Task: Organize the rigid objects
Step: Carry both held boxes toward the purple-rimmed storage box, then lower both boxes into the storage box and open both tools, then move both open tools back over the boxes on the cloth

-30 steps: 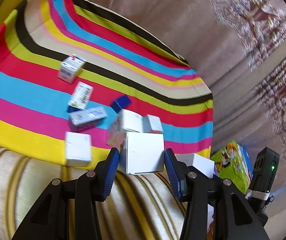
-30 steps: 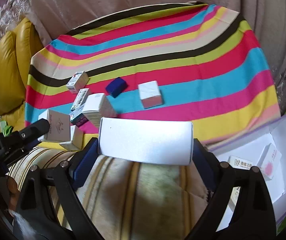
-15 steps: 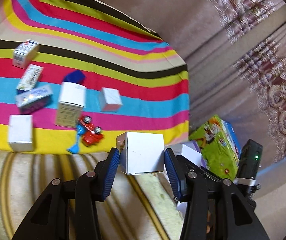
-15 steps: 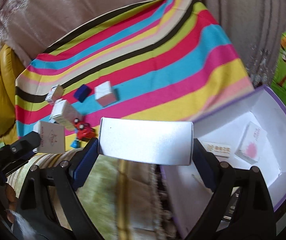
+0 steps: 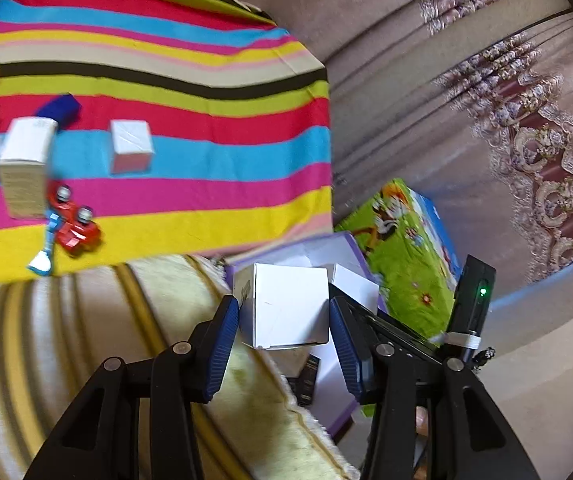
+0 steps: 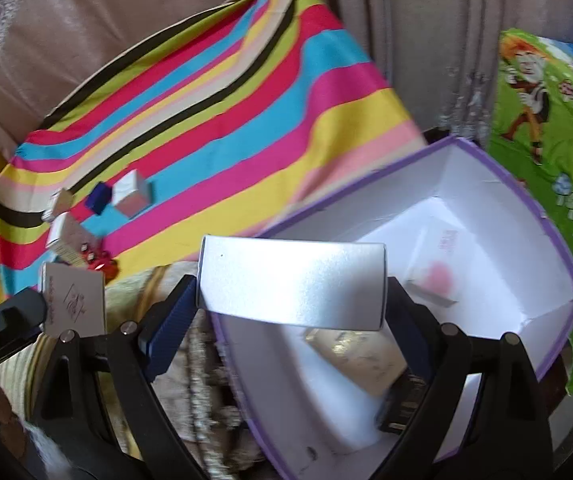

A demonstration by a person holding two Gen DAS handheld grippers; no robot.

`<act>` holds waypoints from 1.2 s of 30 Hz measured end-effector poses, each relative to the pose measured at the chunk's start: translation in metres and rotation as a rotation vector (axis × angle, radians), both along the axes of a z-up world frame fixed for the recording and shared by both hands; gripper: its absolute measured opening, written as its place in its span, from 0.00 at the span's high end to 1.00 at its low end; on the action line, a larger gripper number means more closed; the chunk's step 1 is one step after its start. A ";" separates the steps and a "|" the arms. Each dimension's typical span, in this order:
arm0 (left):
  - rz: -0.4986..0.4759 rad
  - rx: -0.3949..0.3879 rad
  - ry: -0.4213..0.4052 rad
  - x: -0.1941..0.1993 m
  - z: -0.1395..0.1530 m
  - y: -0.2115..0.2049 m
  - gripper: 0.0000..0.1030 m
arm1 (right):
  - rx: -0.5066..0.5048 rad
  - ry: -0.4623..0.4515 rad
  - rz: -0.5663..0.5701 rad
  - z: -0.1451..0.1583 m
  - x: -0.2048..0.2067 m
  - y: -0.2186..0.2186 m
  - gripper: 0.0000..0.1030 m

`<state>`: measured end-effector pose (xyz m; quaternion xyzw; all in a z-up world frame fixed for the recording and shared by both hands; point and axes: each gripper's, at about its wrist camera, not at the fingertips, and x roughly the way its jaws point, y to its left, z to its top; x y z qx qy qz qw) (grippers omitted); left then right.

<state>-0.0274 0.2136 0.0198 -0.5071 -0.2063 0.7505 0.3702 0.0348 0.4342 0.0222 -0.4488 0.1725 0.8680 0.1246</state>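
Left hand-held gripper (image 5: 284, 322) pinching a white cube box (image 5: 284, 306) between its blue pads (image 5: 222, 346), held over the near edge of the purple-rimmed storage box (image 5: 310, 246). Right hand-held gripper (image 6: 291, 312) clamped on a long silver box (image 6: 292, 284) by its two ends, held above the open purple-rimmed storage box (image 6: 498, 168), white inside. In that storage box, a flat white packet with a pink mark (image 6: 436, 284) lying near the far wall, a pale printed carton (image 6: 360, 358) nearer, partly hidden by the silver box. Beside the storage box, a green cartoon-printed box (image 5: 410, 236). On the striped cloth (image 5: 190, 160), well apart from both grippers: a small white cube (image 5: 131, 151), a dark blue box (image 5: 60, 108), a tall white carton (image 5: 24, 166) standing upright, a red toy car (image 5: 74, 228) just beside it, a blue-and-white scoop-like piece (image 5: 44, 248) touching the car. More small cartons at the left edge, blurred and cut off. Under the grippers, a cream-and-gold striped cushion (image 5: 86, 340).
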 end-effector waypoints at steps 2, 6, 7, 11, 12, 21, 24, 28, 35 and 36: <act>-0.020 0.001 -0.005 0.001 -0.001 0.007 0.53 | 0.015 -0.004 -0.023 0.000 0.002 0.006 0.11; -0.060 0.006 0.005 0.003 0.000 0.021 0.53 | 0.035 -0.006 -0.074 0.002 0.007 0.018 0.11; -0.068 0.010 0.004 0.003 0.000 0.025 0.54 | 0.035 -0.007 -0.081 0.002 0.008 0.020 0.11; -0.099 0.024 -0.011 0.003 -0.003 0.036 0.53 | 0.051 -0.005 -0.124 0.003 0.011 0.025 0.11; -0.110 0.029 -0.014 0.003 -0.003 0.038 0.53 | 0.051 -0.003 -0.133 0.003 0.011 0.027 0.11; -0.149 0.032 -0.040 0.005 -0.007 0.042 0.32 | 0.034 -0.013 -0.162 0.001 0.011 0.031 0.09; -0.119 0.044 -0.049 0.003 -0.007 0.037 0.32 | 0.027 -0.007 -0.165 0.001 0.012 0.031 0.09; -0.073 0.042 -0.022 0.003 -0.004 0.029 0.32 | 0.022 -0.003 -0.162 0.001 0.013 0.030 0.08; -0.030 0.029 -0.020 -0.003 -0.001 0.013 0.32 | 0.006 0.006 -0.127 0.002 0.010 0.021 0.08; -0.025 0.023 -0.026 -0.005 -0.001 0.009 0.32 | 0.002 0.008 -0.120 0.002 0.010 0.019 0.08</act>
